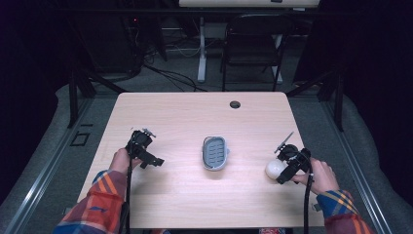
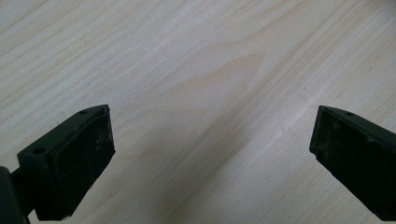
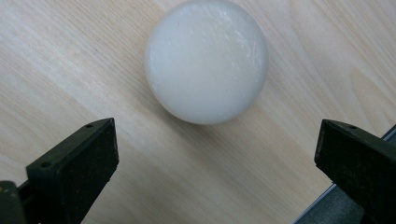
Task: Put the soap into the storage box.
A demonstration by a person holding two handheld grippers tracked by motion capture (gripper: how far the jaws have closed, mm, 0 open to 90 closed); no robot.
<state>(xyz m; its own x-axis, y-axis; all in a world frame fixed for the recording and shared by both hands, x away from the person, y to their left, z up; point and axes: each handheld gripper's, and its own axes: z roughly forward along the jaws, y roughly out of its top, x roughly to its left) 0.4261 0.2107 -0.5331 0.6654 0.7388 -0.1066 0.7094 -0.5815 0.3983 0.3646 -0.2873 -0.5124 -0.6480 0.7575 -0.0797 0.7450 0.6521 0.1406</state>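
A round white soap bar lies on the light wooden table at the right. My right gripper hovers just beside it, jaws wide apart; in the right gripper view the soap bar sits ahead of the open gripper, not between the jaws. A grey oval soap dish rests at the table's middle. My left gripper is held above the table's left side, open, and its own view has the gripper over bare wood with nothing between the jaws.
A cable hole is in the table's far edge. Behind the table stand a black chair and a white desk leg, with cables on the floor. The table's right edge lies close to my right gripper.
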